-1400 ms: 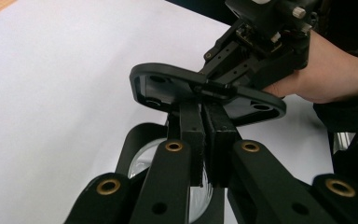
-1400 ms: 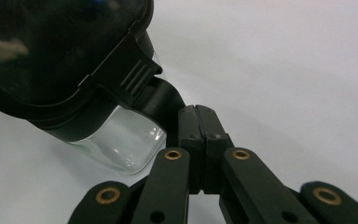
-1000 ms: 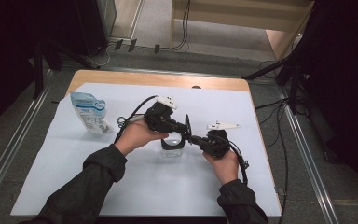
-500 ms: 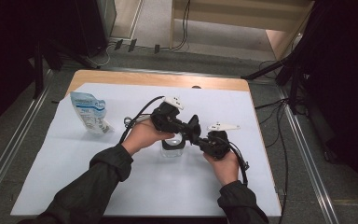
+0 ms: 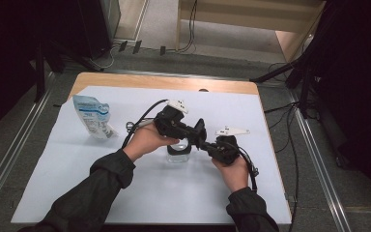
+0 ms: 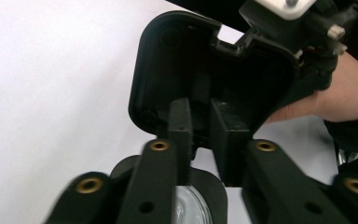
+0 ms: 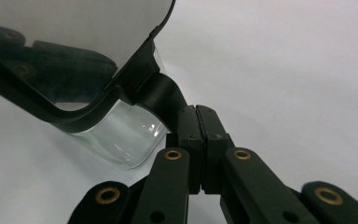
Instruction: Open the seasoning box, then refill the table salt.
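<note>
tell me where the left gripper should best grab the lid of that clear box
Probably the black lid along its raised free edge, coming from the side opposite the right gripper, whose jaws are shut on the lid's tab. The lid stands tilted open above the clear box, so that rim is exposed. The left gripper, jaws slightly apart, is above the box facing the right gripper.

It looked like a lab or recording workspace: a wooden table (image 5: pixel 174 82) under a white sheet (image 5: pixel 140 188) stood on grey carpet, with metal rails (image 5: pixel 9 159) at both sides and loose cables (image 5: pixel 191 29) along the top of the frame.
</note>
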The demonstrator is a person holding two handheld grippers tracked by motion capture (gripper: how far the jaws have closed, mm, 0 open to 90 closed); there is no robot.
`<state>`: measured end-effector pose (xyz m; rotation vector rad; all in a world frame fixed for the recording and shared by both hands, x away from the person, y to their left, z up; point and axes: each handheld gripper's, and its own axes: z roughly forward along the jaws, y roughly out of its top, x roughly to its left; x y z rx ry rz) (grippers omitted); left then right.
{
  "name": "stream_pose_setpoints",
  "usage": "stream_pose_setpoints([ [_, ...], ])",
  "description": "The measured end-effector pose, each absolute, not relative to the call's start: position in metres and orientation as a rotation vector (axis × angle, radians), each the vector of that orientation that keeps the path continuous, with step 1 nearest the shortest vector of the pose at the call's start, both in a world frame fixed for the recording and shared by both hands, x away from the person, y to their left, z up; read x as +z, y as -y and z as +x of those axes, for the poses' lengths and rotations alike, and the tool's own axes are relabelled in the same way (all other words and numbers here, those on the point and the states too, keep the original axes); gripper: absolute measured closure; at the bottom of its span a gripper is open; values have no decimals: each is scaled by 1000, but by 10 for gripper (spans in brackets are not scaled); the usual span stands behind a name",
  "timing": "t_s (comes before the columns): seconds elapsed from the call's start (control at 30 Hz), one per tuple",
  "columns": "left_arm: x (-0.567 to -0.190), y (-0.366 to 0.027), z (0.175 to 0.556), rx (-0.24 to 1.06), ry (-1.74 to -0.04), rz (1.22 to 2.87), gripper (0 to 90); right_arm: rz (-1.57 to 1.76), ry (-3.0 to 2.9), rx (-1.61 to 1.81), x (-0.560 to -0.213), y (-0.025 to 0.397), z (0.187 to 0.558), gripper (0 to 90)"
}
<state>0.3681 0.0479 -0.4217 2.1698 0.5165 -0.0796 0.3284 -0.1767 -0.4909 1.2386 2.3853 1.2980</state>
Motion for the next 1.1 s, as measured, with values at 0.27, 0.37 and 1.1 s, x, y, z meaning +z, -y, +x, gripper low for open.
stream_pose_setpoints([
  [0.27,-416,-76,365,-169,-530,2105,535,1173,-2387,1321,-481,187,318,713],
  [0.37,-417,-88,360,-145,-537,2092,493,1156,-2403,1322,-481,190,312,619],
  [1.1,-443,-159,323,-87,-648,2089,418,1119,-2415,1372,-481,204,302,486],
])
